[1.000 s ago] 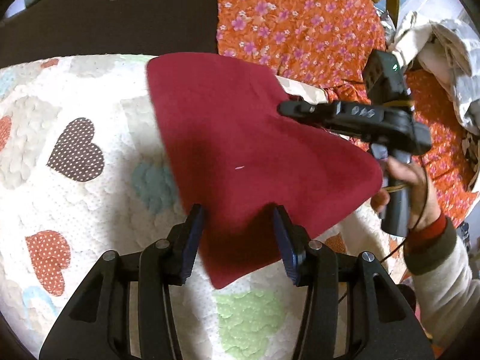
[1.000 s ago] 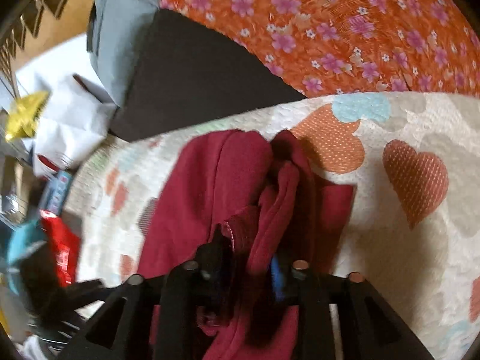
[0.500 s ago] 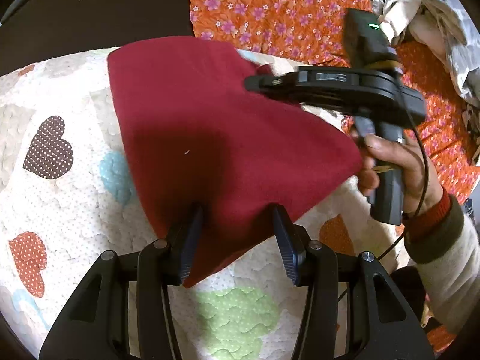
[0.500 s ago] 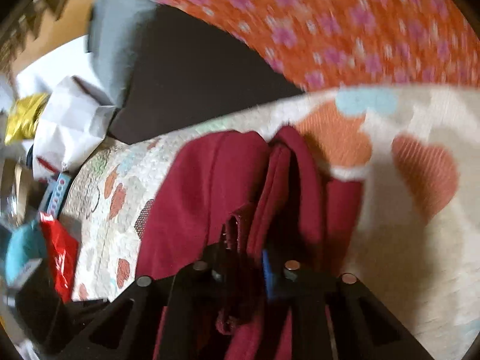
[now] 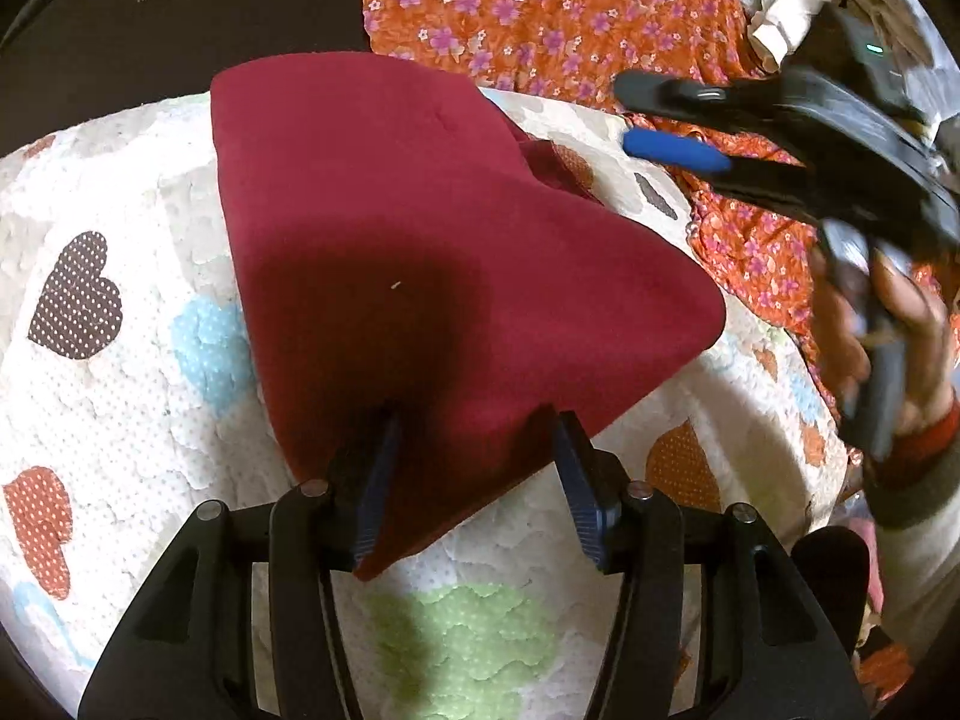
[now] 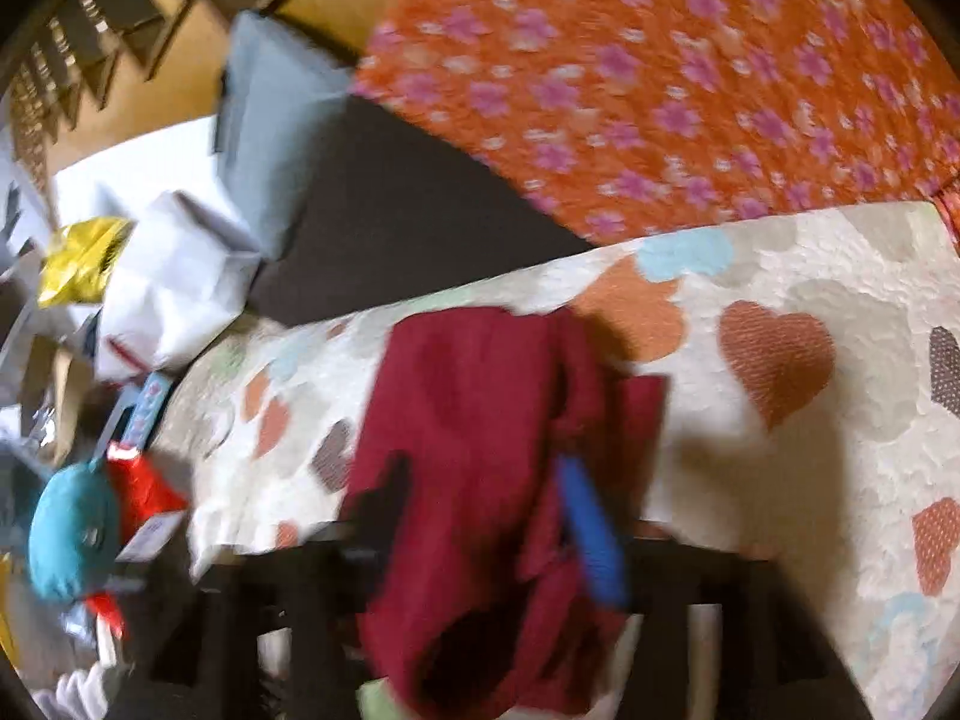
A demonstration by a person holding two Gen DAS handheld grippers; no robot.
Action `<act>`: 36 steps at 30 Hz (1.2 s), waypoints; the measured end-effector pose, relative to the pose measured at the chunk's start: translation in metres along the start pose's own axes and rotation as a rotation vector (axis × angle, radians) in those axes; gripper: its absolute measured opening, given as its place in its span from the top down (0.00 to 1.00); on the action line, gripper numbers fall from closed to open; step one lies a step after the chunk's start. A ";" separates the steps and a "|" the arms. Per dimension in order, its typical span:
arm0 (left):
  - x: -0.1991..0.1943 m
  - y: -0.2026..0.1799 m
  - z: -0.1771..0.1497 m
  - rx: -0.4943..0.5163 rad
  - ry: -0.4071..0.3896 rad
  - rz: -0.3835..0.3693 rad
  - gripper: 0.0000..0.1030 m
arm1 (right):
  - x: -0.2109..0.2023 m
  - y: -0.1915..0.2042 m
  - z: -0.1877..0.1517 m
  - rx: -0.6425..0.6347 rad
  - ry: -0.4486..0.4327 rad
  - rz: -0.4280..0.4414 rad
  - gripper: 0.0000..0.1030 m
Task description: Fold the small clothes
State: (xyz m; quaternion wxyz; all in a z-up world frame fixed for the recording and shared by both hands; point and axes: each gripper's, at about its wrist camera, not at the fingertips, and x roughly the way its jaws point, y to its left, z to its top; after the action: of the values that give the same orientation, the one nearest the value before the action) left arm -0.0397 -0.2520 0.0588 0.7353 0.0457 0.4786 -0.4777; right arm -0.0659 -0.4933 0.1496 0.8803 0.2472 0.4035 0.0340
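Quilted white bedding point(image 5: 120, 420) printed with coloured hearts was spread under both grippers, with an orange cloth point(image 5: 540, 6) patterned in pink flowers lying beyond it and a dark surface point(image 5: 180, 18) farther off, to the left of that cloth. A dark red garment point(image 5: 420, 252) was laid on the quilt, folded into a rough triangle. Its near corner was seen between the fingers of the left gripper point(image 5: 474, 468), whose jaws were opening; the left pad lay against the fabric edge while the right pad stood just beside it, so no pinch on the cloth was shown. Ahead and to the right of those fingers, the right gripper point(image 5: 672, 120) was held in a hand point(image 5: 888, 324) with a red and grey cuffed sleeve point(image 5: 918, 480), clear of the garment's far bunched edge. Its jaws were opening, a blue pad being shown apart from the black finger above it.

From the right wrist view, which was blurred, the garment's bunched folds point(image 6: 498, 450) were seen between and ahead of the parted fingers point(image 6: 591, 534). To the left of them, past the quilt's edge, a teal round object point(image 6: 72, 534), a red packet point(image 6: 141, 486), white paper point(image 6: 174, 276) and a yellow wrapper point(image 6: 78, 258) were heaped. No writing could be read on any of it.
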 end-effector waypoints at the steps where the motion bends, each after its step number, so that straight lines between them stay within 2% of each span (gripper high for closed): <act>1: 0.000 -0.001 0.000 0.004 0.000 0.004 0.49 | 0.006 0.007 -0.004 -0.010 0.027 -0.001 0.41; 3: -0.001 -0.003 -0.001 0.007 -0.003 0.014 0.49 | 0.027 0.012 -0.011 -0.019 0.089 -0.046 0.41; 4: -0.001 -0.004 -0.001 0.008 -0.003 0.016 0.49 | 0.038 0.011 -0.015 -0.004 0.110 -0.083 0.47; 5: -0.003 -0.005 -0.002 0.012 -0.002 0.019 0.49 | 0.050 0.008 -0.019 0.029 0.134 -0.068 0.63; 7: -0.005 -0.006 -0.001 0.017 -0.001 0.026 0.49 | 0.059 0.009 -0.026 0.035 0.162 -0.011 0.74; 8: -0.007 -0.007 -0.001 0.019 0.000 0.027 0.49 | 0.058 0.014 -0.030 -0.016 0.144 -0.049 0.81; 10: -0.011 -0.008 0.000 0.019 -0.003 0.018 0.49 | 0.050 0.025 -0.034 -0.101 0.118 -0.112 0.85; 12: -0.017 -0.008 0.001 0.019 -0.018 0.008 0.49 | 0.031 0.026 -0.035 -0.102 0.072 -0.114 0.86; 14: -0.020 -0.008 0.002 0.017 -0.036 -0.007 0.49 | 0.015 0.023 -0.034 -0.104 0.017 -0.153 0.86; 16: -0.015 -0.009 0.002 0.014 -0.027 -0.008 0.49 | 0.025 0.018 -0.040 -0.098 0.040 -0.187 0.86; 19: -0.001 -0.008 0.000 0.022 0.017 0.042 0.49 | 0.062 0.012 -0.052 -0.134 0.120 -0.229 0.86; 21: -0.006 -0.008 0.001 0.017 0.012 0.041 0.49 | 0.051 0.014 -0.051 -0.119 0.073 -0.200 0.85; 24: -0.020 -0.011 0.006 0.028 -0.031 0.038 0.49 | 0.026 0.012 -0.038 -0.013 0.028 -0.149 0.80; 27: -0.030 -0.011 0.014 0.018 -0.090 0.044 0.49 | 0.008 0.022 -0.018 -0.014 -0.053 -0.129 0.80; 29: -0.027 -0.008 0.017 -0.002 -0.095 0.042 0.49 | 0.023 0.036 -0.003 -0.059 -0.052 -0.132 0.80; 31: -0.017 -0.003 0.016 -0.017 -0.063 0.039 0.49 | 0.055 0.038 0.009 -0.096 0.002 -0.139 0.80; 33: -0.002 -0.002 0.013 -0.002 -0.019 0.049 0.49 | 0.081 0.029 0.015 -0.102 0.064 -0.195 0.80; 34: 0.001 -0.003 0.013 0.008 -0.012 0.052 0.49 | 0.093 0.019 0.012 -0.099 0.086 -0.240 0.85; 36: 0.007 -0.007 0.013 0.046 -0.008 0.072 0.49 | 0.103 -0.006 0.010 -0.020 0.069 -0.167 0.85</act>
State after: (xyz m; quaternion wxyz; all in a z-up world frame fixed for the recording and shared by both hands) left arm -0.0358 -0.2672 0.0639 0.7526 0.0778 0.4626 -0.4620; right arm 0.0096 -0.4762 0.0811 0.8680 0.2023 0.4526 -0.0269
